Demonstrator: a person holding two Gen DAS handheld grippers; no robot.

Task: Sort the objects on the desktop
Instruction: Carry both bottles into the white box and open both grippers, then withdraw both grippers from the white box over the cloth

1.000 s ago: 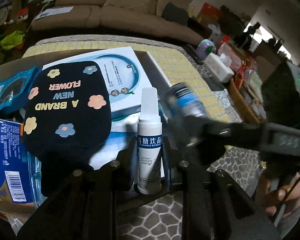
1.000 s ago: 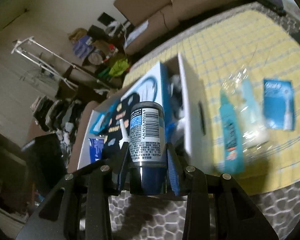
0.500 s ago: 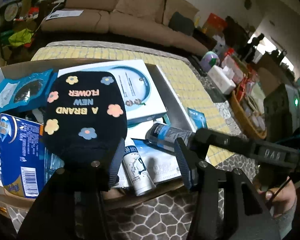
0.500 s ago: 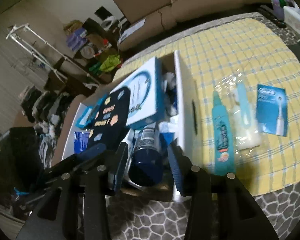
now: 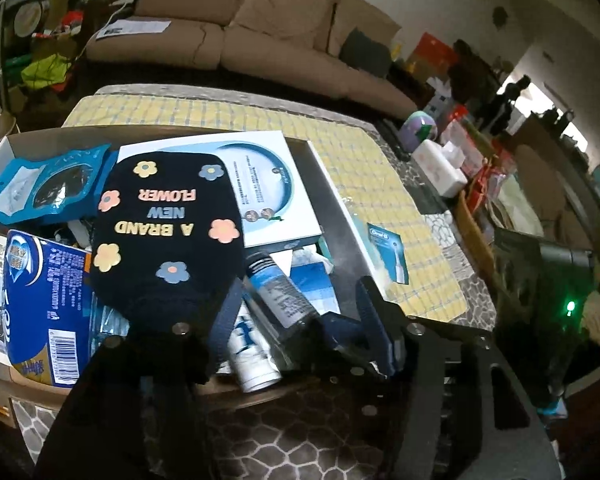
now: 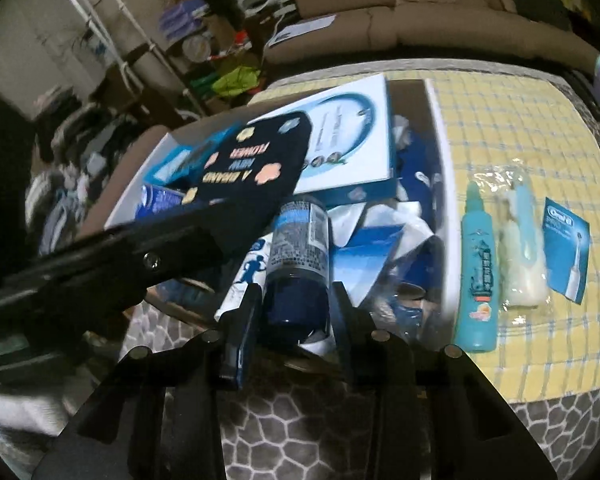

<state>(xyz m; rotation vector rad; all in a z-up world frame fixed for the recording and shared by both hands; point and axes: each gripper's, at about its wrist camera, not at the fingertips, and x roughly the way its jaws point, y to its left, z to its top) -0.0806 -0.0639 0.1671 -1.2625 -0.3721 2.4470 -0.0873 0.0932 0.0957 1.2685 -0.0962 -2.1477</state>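
Here, at the left gripper [image 5: 296,320]: stands wide open and hovers over the near end of the cardboard box [image 5: 336,200]. Just below its left finger lies the white bottle [image 5: 250,360], on its side inside the box, base toward the camera. Beside the bottle lies the dark blue can [image 5: 280,296], also on its side, resting on blue and white packets.

Then the right gripper [image 6: 296,312]: set at middle width around the dark cap of the can, one finger on each side. Cannot tell if the pads press the cap or only stand just beside it.

Further in the box: a black pouch [image 5: 160,240] with flowers and the words A BRAND NEW FLOWER, lying partly over a white and blue flat carton [image 5: 268,184]. Left of the pouch, a blue packet [image 5: 40,184] and a blue printed pack [image 5: 44,296].

Outside the box, on the yellow checked cloth [image 6: 520,128]: a teal bottle [image 6: 478,276] just beside the box wall, then a clear plastic bag [image 6: 520,248], then a small blue toothbrush card [image 6: 566,248]. Under everything, the bench [image 6: 300,420] with stone pattern. Behind, a beige sofa [image 5: 260,32].
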